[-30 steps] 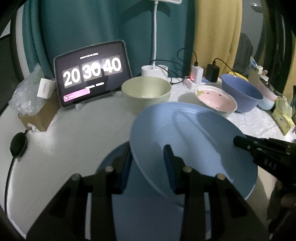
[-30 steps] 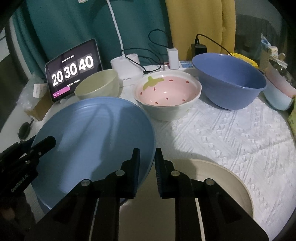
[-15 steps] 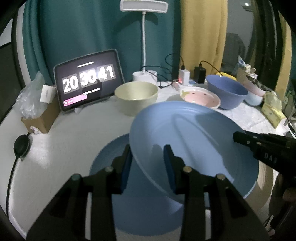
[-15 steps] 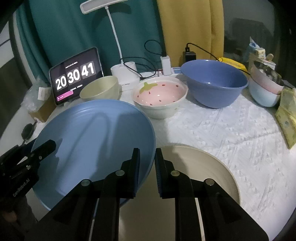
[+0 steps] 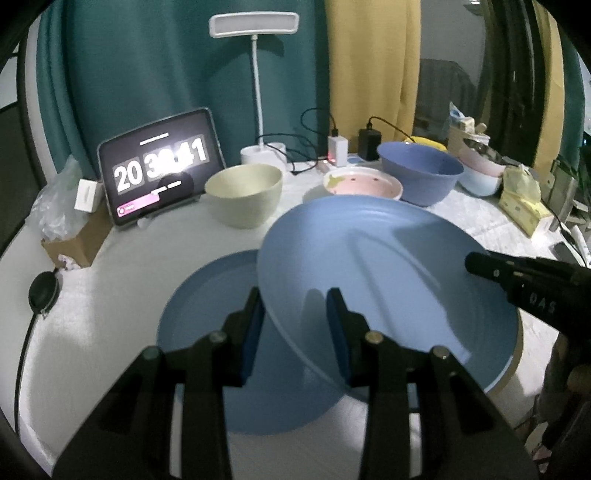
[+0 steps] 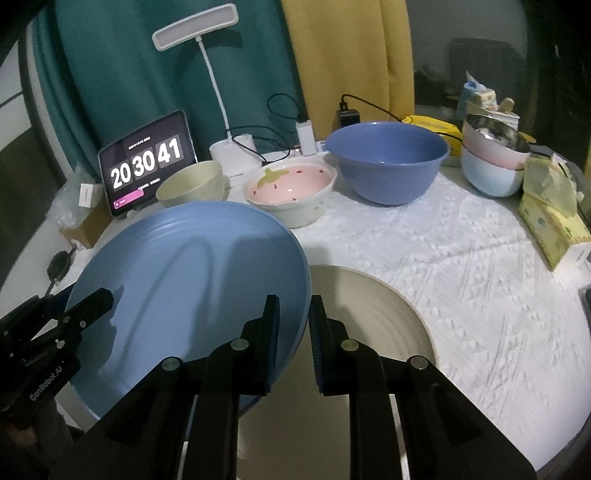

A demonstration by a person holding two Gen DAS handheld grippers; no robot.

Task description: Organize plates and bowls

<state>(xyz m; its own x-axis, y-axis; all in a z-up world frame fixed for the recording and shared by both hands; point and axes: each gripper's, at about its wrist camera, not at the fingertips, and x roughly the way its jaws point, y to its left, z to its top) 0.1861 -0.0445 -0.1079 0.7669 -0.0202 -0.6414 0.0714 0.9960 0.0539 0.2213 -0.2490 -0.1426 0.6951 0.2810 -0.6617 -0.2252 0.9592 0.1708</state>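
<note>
A large blue plate point(image 5: 388, 280) point(image 6: 192, 280) hangs tilted above the table, gripped at both sides. My left gripper point(image 5: 295, 306) is shut on its left rim; one of its fingers point(image 6: 99, 301) shows at the lower left of the right wrist view. My right gripper point(image 6: 293, 306) is shut on the right rim, and one of its fingers point(image 5: 480, 264) reaches in from the right of the left wrist view. Under the lifted plate a second blue plate point(image 5: 199, 314) lies on the table. A cream plate point(image 6: 373, 325) lies beside it to the right.
Along the back stand a pale green bowl point(image 5: 243, 192), a pink strawberry bowl point(image 6: 291, 192), a big blue bowl point(image 6: 388, 158) and stacked pink and pale blue bowls point(image 6: 491, 166). Behind are a tablet clock point(image 5: 162, 166), a desk lamp point(image 5: 255, 26) and chargers. Tissue packs point(image 6: 554, 221) sit at the right.
Both grippers have drawn back and slightly up with the blue plate. The bowls look farther off, and more of the lower blue plate and the cream plate shows.
</note>
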